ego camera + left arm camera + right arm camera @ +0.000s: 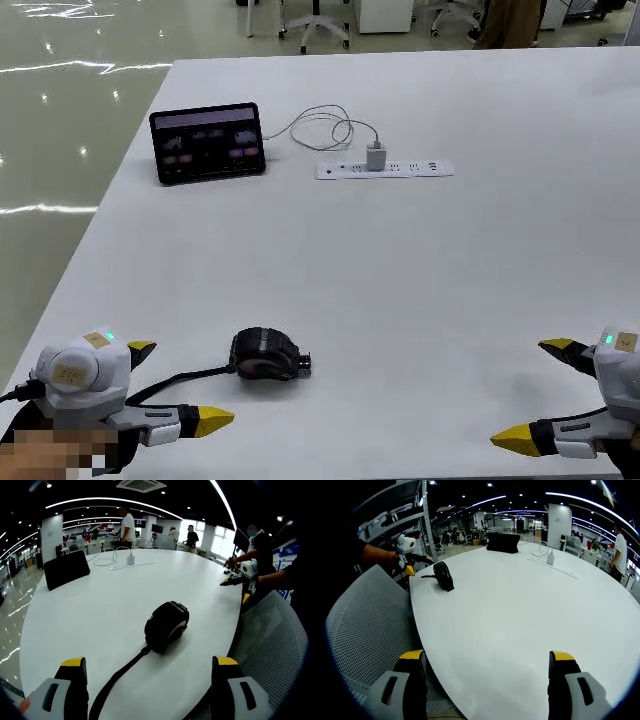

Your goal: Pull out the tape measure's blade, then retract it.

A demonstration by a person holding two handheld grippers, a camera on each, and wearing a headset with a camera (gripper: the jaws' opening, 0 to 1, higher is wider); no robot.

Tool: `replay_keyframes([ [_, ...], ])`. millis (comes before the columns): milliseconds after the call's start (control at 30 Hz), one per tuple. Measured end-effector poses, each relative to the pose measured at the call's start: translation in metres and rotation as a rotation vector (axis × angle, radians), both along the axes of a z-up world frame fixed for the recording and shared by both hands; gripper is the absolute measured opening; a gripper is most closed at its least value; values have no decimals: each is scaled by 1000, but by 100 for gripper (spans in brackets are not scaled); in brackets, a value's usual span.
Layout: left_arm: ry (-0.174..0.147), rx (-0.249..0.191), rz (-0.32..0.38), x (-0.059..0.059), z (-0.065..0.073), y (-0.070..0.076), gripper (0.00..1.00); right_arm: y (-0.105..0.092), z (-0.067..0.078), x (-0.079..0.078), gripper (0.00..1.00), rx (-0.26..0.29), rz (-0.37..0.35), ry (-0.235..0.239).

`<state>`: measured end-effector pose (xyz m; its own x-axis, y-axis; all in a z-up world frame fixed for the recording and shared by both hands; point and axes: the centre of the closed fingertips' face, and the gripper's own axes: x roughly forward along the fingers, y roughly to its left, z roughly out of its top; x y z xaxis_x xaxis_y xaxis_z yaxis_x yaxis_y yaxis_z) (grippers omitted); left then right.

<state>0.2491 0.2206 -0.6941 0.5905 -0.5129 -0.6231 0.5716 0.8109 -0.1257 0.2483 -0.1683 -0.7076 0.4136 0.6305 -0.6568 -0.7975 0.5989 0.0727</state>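
As left tongs point(182, 384) and right tongs point(527, 392) gape, tape measure point(266, 355) lies near the left

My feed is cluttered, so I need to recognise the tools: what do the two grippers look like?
The left gripper and right gripper match: rounded white-grey bodies, dark jaws ending in pointed yellow tips, a tan sticker and a small green light on top.
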Motion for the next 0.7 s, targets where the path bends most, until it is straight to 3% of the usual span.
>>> replay_keyframes([
  [700,17,-10,25,1,-1,-1,100,-10,-3,-4,97,2,-31,10],
])
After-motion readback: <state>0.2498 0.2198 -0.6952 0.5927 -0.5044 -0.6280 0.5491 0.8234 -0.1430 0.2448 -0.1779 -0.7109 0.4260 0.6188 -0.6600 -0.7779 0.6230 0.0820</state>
